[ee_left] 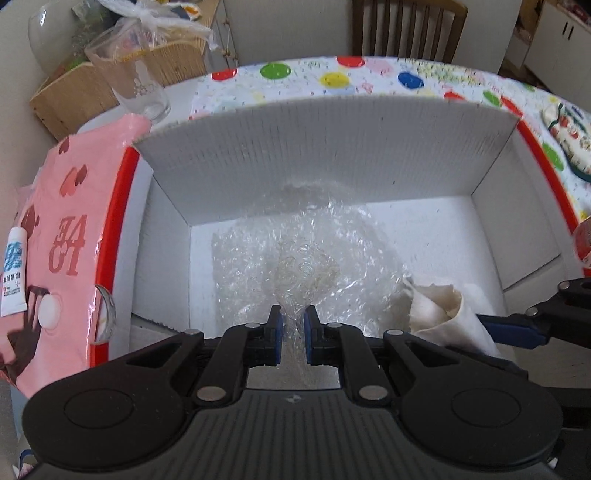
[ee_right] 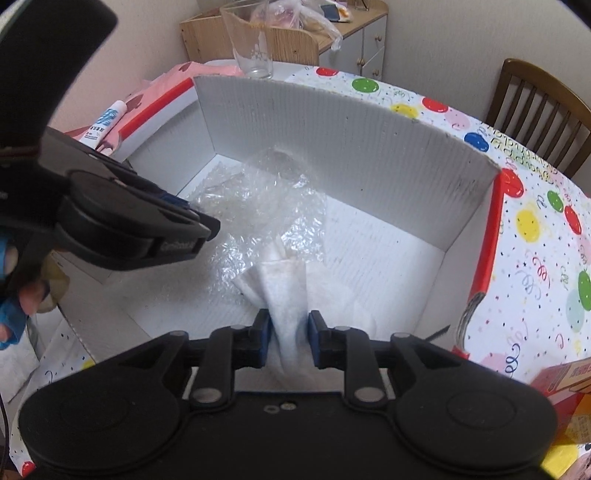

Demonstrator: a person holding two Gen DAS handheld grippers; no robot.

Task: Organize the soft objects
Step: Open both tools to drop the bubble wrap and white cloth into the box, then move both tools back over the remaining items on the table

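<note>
A white corrugated box [ee_left: 332, 147] with red edges lies open on the table. Clear bubble wrap [ee_left: 295, 251] lies crumpled on its floor. My left gripper [ee_left: 293, 314] reaches down into the box, shut on a bunched edge of the wrap. From the right wrist view the left gripper [ee_right: 207, 221] comes in at the left, over the bubble wrap [ee_right: 258, 199]. My right gripper [ee_right: 290, 321] has a fold of white cloth [ee_right: 284, 280] filling the gap between its blue pads, touching both. The cloth [ee_left: 439, 306] rests on the box floor at the near right.
A drinking glass [ee_left: 136, 85] stands behind the box's far left corner. A pink printed bag [ee_left: 66, 221] with a white tube [ee_left: 14, 269] lies left of the box. A spotted tablecloth [ee_left: 332, 79] covers the table, with a wooden chair [ee_left: 406, 26] behind and a red carton [ee_right: 561, 380] at the near right.
</note>
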